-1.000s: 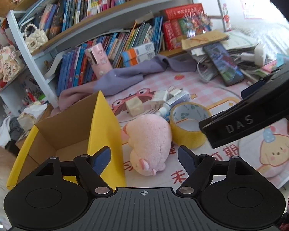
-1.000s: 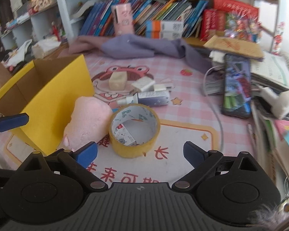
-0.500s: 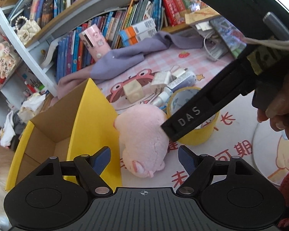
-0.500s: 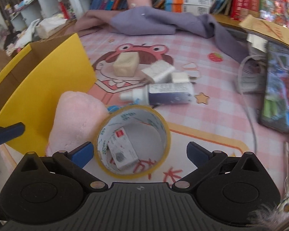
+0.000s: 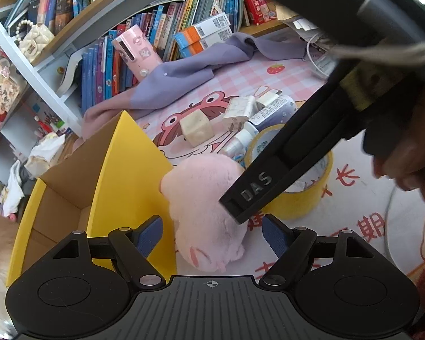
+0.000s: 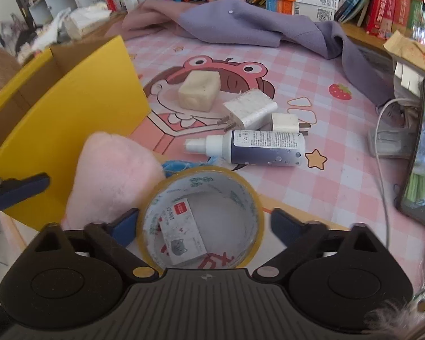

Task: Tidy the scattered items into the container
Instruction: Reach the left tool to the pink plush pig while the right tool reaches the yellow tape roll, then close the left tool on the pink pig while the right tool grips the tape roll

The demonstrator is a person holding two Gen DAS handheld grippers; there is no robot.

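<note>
Plush first, in my left wrist view: the pink plush toy [image 5: 209,212] lies on the counter [image 5: 362,226] against the yellow outer wall of the open cardboard box [image 5: 99,187], and my left tongs [image 5: 212,236] stand wide around its near end, blue pads clear of the fur as far as I can tell. The black finger of my right tongs crosses this view from the upper right, its tip over the plush, with the yellow tape roll [image 5: 306,195] behind it. A beige cube [image 5: 197,127], two white chargers and a spray bottle [image 5: 257,124] lie farther back. In my right wrist view, my right tongs [image 6: 205,222] straddle the tape roll [image 6: 201,218] and the jaws are closing; the left pad seems to touch its rim, though blur makes that uncertain, and the right pad stands apart. The plush [image 6: 110,178] sits just left of the roll, the box [image 6: 65,113] beyond it, and the bottle [image 6: 257,147], chargers [image 6: 252,109] and cube [image 6: 199,90] lie further up the pink mat.
</note>
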